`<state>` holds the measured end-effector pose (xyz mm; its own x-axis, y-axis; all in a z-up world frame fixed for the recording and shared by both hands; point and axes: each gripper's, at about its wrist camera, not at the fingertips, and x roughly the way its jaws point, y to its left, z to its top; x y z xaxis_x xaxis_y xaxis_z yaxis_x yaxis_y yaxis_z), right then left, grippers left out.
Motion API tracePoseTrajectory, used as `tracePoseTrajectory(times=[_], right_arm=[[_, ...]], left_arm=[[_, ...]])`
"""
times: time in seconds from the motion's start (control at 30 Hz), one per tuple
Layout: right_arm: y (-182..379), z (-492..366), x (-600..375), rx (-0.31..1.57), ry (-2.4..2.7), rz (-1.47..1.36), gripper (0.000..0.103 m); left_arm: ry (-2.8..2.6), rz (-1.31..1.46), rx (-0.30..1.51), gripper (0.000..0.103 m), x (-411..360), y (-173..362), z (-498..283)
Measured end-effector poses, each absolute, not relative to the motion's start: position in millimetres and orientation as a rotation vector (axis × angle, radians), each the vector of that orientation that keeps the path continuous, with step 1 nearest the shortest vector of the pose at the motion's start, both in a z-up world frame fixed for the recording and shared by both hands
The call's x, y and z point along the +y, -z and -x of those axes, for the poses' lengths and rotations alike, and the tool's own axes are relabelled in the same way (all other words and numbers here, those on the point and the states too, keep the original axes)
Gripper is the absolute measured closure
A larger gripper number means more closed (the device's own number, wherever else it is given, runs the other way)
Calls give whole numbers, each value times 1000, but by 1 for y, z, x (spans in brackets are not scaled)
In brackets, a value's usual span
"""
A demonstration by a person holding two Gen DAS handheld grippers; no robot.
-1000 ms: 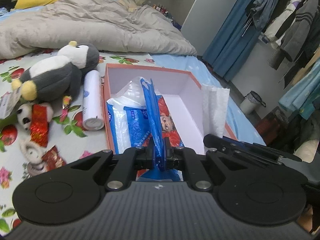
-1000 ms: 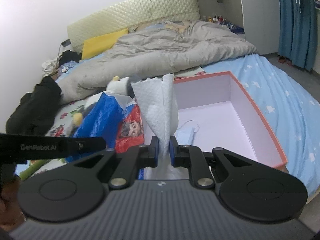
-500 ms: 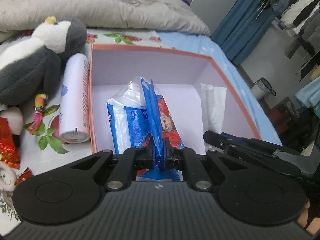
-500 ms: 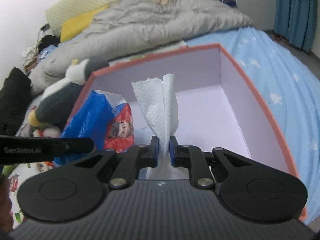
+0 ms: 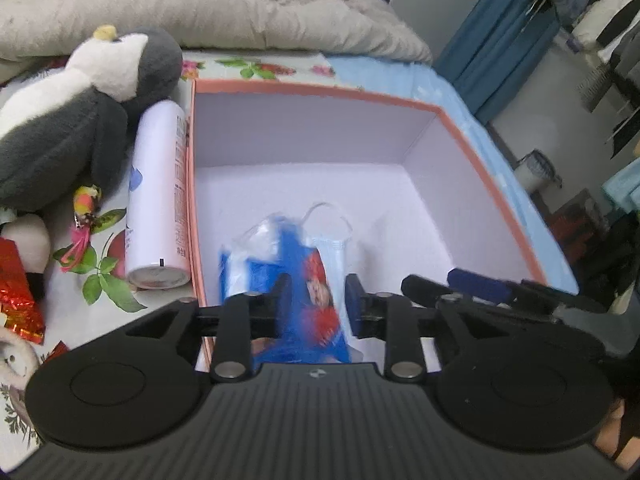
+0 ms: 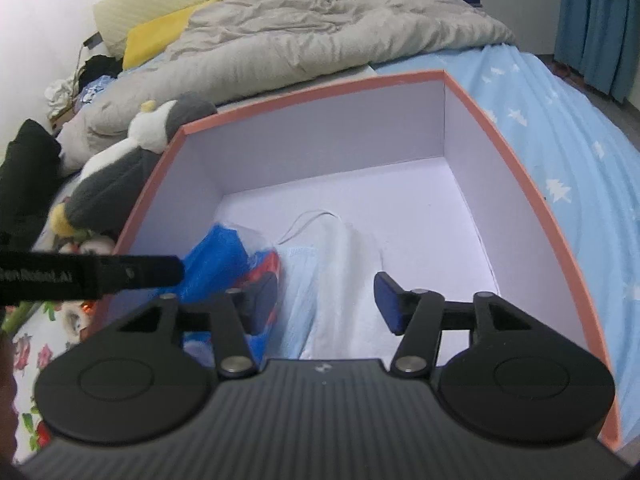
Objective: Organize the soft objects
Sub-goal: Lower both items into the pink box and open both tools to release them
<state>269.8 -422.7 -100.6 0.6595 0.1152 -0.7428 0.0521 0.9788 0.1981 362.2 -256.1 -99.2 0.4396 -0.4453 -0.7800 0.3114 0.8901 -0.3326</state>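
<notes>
Left gripper (image 5: 316, 298), jaws just parted around the released plastic bag (image 5: 296, 280), and right gripper (image 6: 326, 300), opened off the paper towel (image 6: 340, 280); both items lie low-centre in the box (image 6: 516, 152).

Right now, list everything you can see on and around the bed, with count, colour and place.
box: one, orange rim, white inside, on bed
plastic bag: one, blue and red, in box
face mask: one, pale blue, in box beside bag
paper towel: one, white, in box
penguin toy: one, grey and white, left of box
spray can: one, white-pink, lying against box
duvet: one, grey, behind box
left gripper: open, jaws just opened, over bag
right gripper: open, jaws just opened, over towel
</notes>
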Motion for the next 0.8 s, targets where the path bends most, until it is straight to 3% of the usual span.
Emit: tracePoseTrajectory(times=[0.8], right_arm=[[3,-126,-364,646,-96,-245,47]], left_arm=[[493,155,766,67,-173,-16,-182]])
